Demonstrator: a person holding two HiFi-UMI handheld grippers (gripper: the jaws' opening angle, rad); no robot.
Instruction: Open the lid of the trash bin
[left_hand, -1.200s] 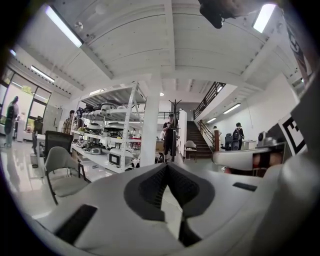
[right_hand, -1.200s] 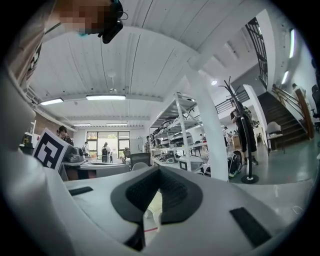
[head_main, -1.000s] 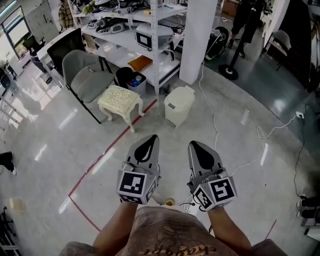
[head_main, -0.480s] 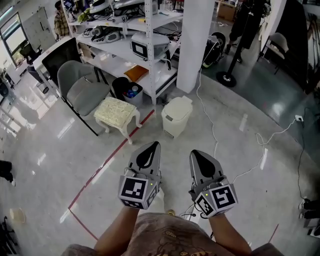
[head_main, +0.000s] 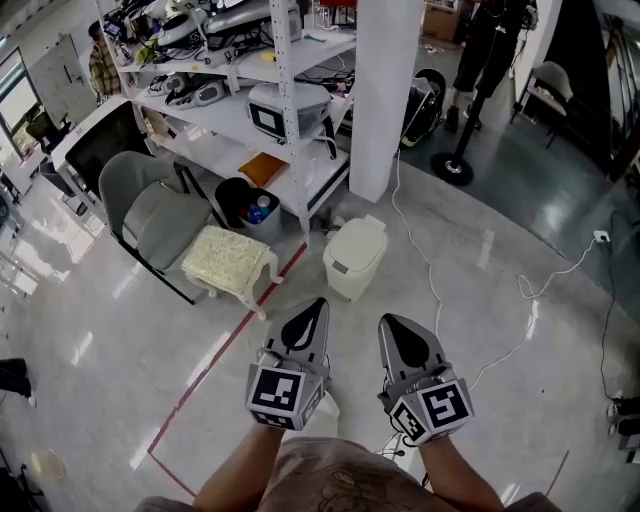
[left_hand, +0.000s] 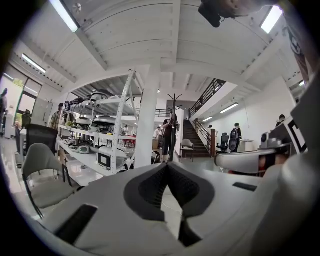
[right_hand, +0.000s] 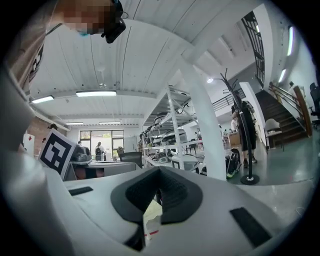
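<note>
The white trash bin (head_main: 355, 258) stands on the floor in front of a white pillar, with its lid down. In the head view both grippers are held side by side, some way short of the bin and above the floor. My left gripper (head_main: 314, 304) points at the bin's near left side and is shut with nothing in it. My right gripper (head_main: 389, 321) is also shut and empty, a little right of the bin. In the left gripper view the left gripper (left_hand: 166, 165) has its jaws together, and so does the right gripper (right_hand: 160, 169) in the right gripper view.
Left of the bin stand a cream stool (head_main: 228, 262), a grey chair (head_main: 150, 208) and a black bucket (head_main: 246, 204) under white shelving (head_main: 262, 118). The pillar (head_main: 384, 90) rises behind the bin. A white cable (head_main: 437, 285) and a red tape line (head_main: 213, 362) cross the floor. A person (head_main: 488, 48) stands at the back.
The view has advanced toward the bin, which now lies lower in the picture and nearer the gripper tips. Both grippers have stayed shut and side by side.
</note>
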